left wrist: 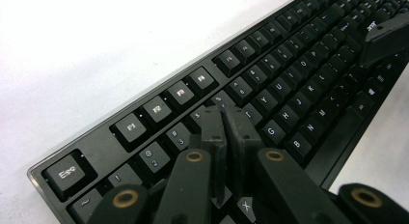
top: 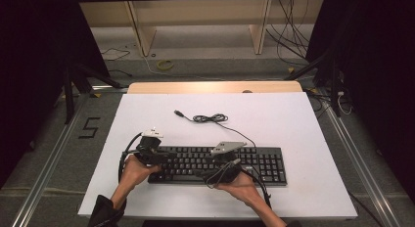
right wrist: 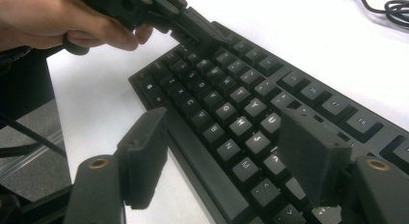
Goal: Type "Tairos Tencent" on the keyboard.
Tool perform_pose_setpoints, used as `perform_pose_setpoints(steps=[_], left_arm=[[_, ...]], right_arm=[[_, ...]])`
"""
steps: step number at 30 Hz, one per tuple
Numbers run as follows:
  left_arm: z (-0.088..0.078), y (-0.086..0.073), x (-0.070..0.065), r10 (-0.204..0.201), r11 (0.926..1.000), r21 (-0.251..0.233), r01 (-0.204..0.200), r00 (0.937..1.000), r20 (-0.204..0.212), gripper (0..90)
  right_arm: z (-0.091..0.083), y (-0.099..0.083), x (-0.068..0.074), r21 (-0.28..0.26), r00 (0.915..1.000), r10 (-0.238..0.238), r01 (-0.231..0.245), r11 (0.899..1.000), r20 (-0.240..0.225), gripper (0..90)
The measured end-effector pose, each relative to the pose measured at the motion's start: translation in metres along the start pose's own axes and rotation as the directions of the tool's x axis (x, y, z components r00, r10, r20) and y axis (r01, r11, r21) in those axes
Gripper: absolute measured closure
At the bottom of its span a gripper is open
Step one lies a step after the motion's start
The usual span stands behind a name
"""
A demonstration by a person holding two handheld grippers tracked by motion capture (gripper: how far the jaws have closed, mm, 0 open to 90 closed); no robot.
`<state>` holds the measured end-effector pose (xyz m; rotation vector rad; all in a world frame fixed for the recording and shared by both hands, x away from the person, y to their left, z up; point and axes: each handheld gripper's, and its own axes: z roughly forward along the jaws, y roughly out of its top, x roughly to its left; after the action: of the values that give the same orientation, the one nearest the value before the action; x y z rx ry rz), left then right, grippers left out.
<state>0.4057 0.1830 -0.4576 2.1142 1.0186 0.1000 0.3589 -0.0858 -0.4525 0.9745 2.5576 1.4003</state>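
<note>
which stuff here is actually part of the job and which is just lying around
In the job:
- keyboard
- left hand-held gripper, shut, tips over the keys
- right hand-held gripper, open over the keys

Lying about:
- keyboard's coiled cable
- yellow loop on the floor

One black keyboard [top: 220, 164] lies on one white table [top: 293, 124], with one cable [top: 210, 118] trailing from it, ending in one plug (the slack is bundled in a single small coil). Two grippers work over the keys: one left gripper [top: 149, 151] and one right gripper [top: 222, 161], each held by one hand, so two hands in all.
</note>
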Motion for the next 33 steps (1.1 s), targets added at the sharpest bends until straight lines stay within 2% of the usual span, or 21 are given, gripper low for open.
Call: perform_pose_setpoints(steps=[9, 21, 33], left_arm=[[0.006, 0.0, -0.001, 0.013, 0.9994, 0.031, -0.013, 0.9999, 0.007, 88.7], [0.017, -0.004, -0.002, 0.029, 0.9967, 0.076, -0.027, 0.9994, -0.02, 89.0], [0.014, -0.003, -0.002, 0.012, 0.9982, 0.059, -0.01, 0.9996, -0.024, 88.0]], right_arm=[[0.0, 0.0, 0.001, 0.001, 1.0, -0.001, 0.001, 1.0, -0.002, 35.3], [0.0, 0.0, 0.001, -0.002, 1.0, -0.003, 0.003, 1.0, -0.002, 35.2], [-0.001, 0.001, 0.001, -0.004, 1.0, -0.005, 0.005, 1.0, 0.001, 35.2]])
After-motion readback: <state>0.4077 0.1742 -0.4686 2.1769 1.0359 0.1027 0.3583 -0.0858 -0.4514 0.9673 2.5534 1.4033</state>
